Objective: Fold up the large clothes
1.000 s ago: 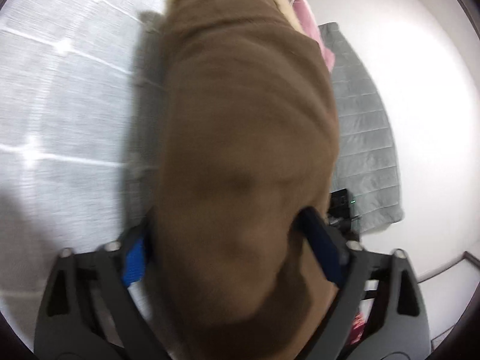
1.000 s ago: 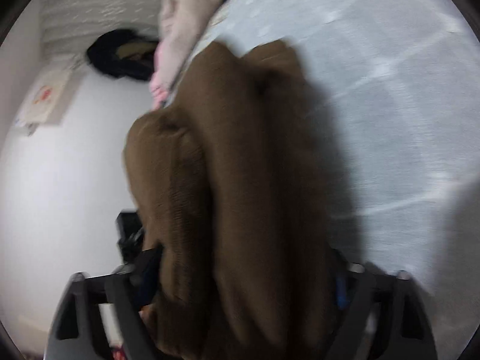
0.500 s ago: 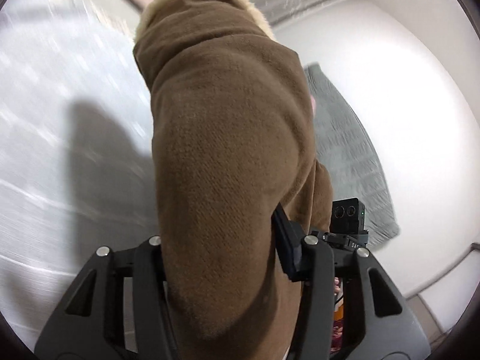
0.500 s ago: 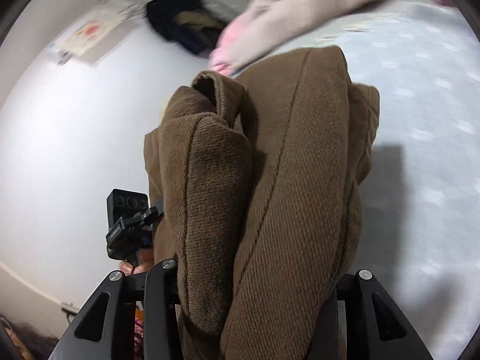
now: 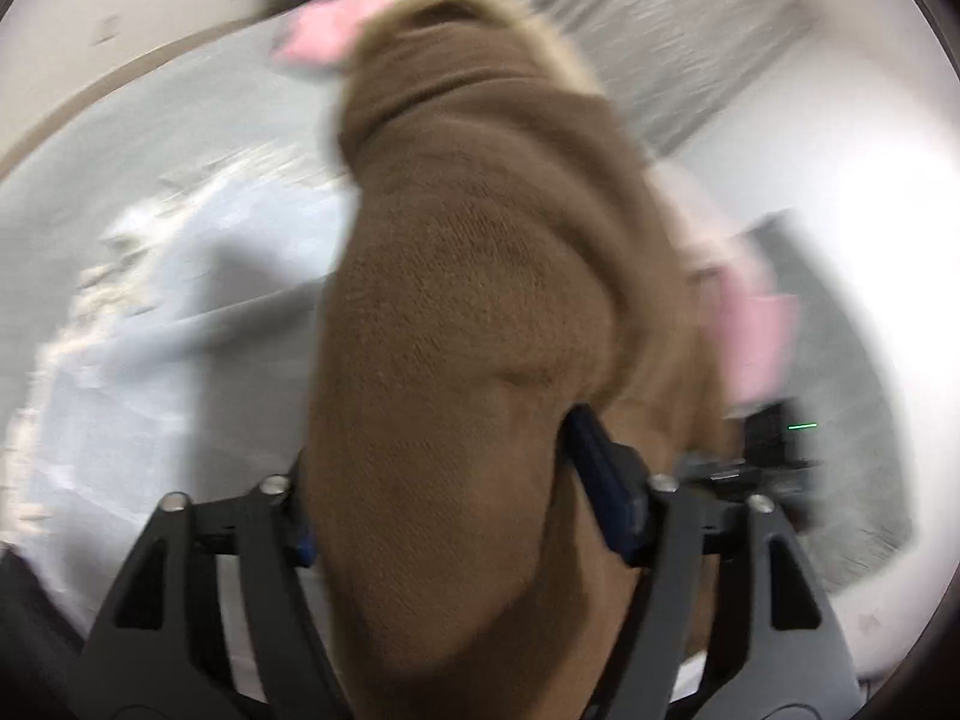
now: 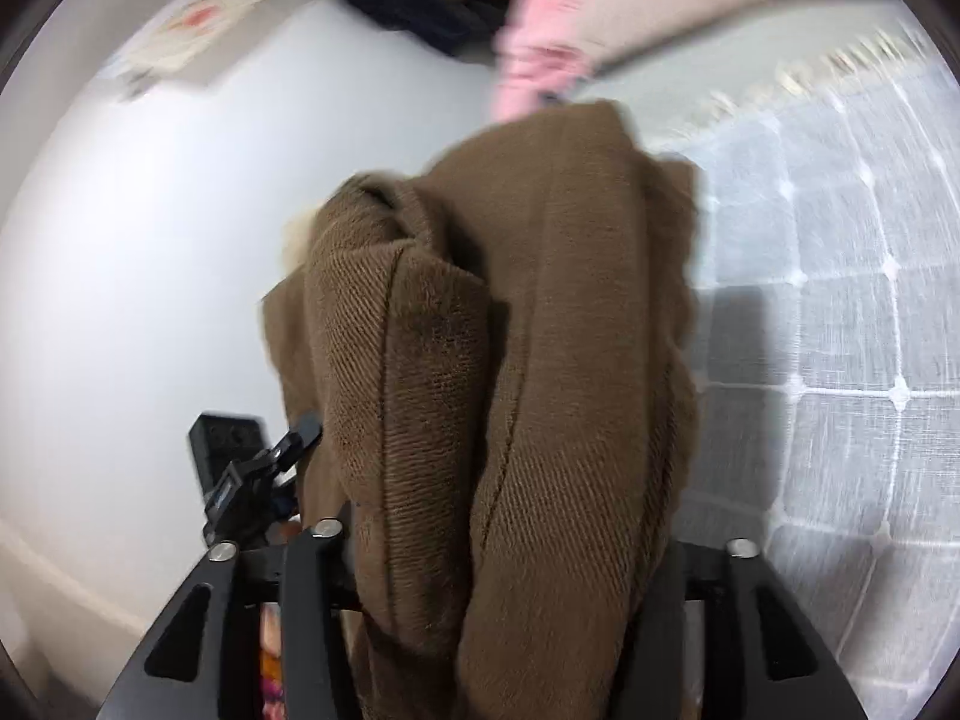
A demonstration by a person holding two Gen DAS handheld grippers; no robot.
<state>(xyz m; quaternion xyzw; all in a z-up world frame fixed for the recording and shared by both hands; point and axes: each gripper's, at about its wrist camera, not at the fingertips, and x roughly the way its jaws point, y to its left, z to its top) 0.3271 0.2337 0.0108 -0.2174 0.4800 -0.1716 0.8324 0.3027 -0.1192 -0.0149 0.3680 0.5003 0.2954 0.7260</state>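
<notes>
since a second ago both views have swung off the white quilted bed cover (image 6: 840, 300) toward the pale floor (image 6: 150, 240), and the cover's fringed edge (image 5: 120, 252) now shows, with bare floor beyond it. one thick brown garment (image 5: 480, 300), folded into a bundle, fills the middle of both views, raised above the cover. left gripper (image 5: 456, 516) and right gripper (image 6: 498, 564) have just widened their jaws, each clamped on the bundle's bulk. one grey mat (image 5: 852, 480), one pink garment (image 6: 540, 60), probably one dark bag (image 6: 420, 6).
</notes>
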